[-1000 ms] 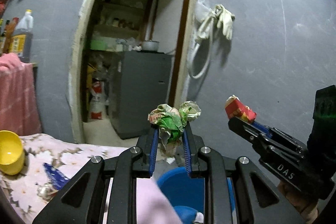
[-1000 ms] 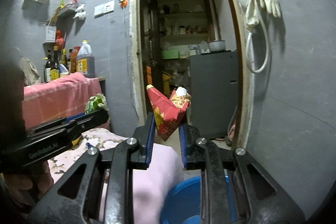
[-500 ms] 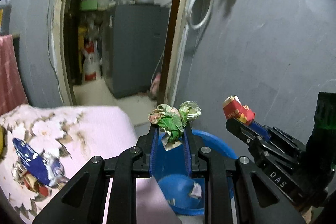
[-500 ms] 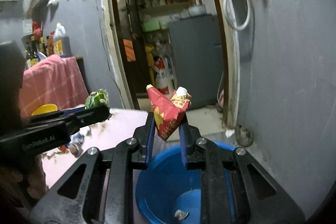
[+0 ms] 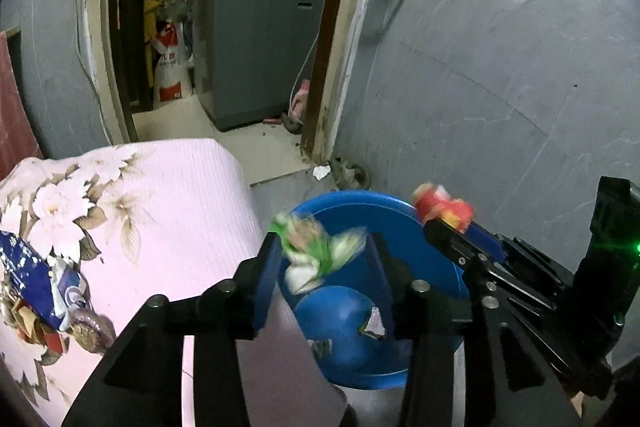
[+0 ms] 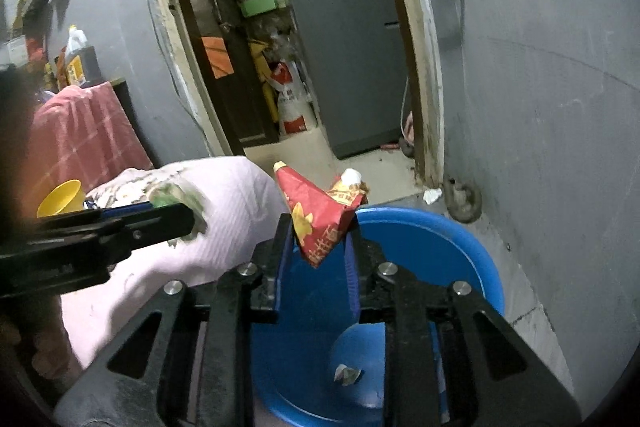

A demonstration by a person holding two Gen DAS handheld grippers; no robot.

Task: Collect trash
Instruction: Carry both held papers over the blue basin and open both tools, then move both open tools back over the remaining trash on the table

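Both our grippers now hang over the blue bin (image 6: 460, 239) instead of facing the doorway, jaws opening: left gripper (image 5: 322, 259) releasing its blurred green wad (image 5: 316, 251), right gripper (image 6: 320, 247) barely pinching the red wrapper (image 6: 316, 215).

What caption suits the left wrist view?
Left gripper opening, crumpled green-and-white wrapper between its jaws, above the round blue plastic basin.

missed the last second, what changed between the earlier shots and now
Both claws tipped down from the doorway to above the blue basin. The left claw is opening: the green wad, blurred, sits loose between its fingers. The right claw is opening too, with the red wrapper between its pads. The scraps in the basin lie as before.
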